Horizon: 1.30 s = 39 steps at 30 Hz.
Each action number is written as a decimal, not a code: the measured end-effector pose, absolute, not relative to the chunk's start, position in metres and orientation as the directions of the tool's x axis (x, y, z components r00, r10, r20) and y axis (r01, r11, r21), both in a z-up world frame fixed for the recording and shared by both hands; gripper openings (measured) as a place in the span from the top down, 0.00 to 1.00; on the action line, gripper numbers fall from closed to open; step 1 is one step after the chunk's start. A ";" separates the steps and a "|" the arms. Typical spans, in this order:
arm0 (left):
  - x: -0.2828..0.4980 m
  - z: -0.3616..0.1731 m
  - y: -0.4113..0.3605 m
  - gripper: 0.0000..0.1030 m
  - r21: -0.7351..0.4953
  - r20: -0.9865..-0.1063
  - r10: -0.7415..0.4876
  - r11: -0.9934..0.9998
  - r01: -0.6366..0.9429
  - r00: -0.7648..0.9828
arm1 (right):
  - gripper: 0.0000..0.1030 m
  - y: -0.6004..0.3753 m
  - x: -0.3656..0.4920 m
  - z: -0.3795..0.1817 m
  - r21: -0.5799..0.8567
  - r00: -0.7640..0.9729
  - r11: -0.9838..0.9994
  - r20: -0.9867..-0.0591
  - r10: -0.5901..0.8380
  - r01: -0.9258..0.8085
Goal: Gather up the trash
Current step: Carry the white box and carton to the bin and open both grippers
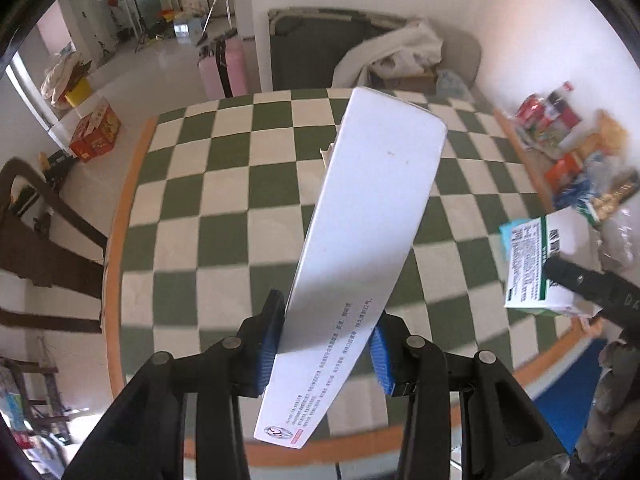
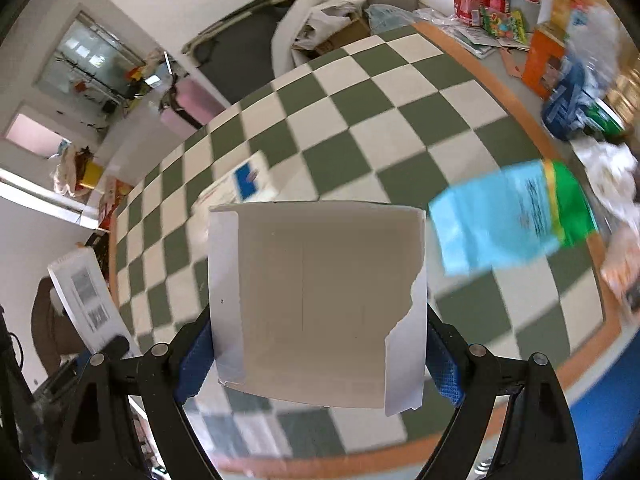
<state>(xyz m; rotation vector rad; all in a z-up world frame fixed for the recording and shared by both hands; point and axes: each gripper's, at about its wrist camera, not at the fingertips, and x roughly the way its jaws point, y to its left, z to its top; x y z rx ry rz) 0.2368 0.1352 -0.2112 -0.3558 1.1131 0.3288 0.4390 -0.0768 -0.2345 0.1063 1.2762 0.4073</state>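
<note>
My left gripper (image 1: 326,350) is shut on a long white carton (image 1: 360,240) with small print, held tilted above the green-and-white checkered table (image 1: 224,208). That carton also shows at the left of the right wrist view (image 2: 86,304). My right gripper (image 2: 320,356) is shut on a white box with a torn open flap (image 2: 316,300). The same box, with green and white print, shows at the right of the left wrist view (image 1: 536,264). A blurred blue-and-green packet (image 2: 516,216) is to the right of the box. A flat white box with a blue label (image 2: 244,184) lies on the table.
A heap of cans, bottles, snack packets and crumpled wrappers (image 2: 560,52) lines the table's right edge, also seen in the left wrist view (image 1: 576,152). A dark wooden chair (image 1: 44,240) stands left of the table. A folded cot with cloth (image 1: 360,52) stands behind.
</note>
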 end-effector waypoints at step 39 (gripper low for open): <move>-0.011 -0.729 0.063 0.50 -0.357 -0.870 -0.493 0.616 -0.702 0.010 | 0.13 -0.173 0.033 -0.676 0.230 -0.217 0.954 -0.958 0.187 -0.193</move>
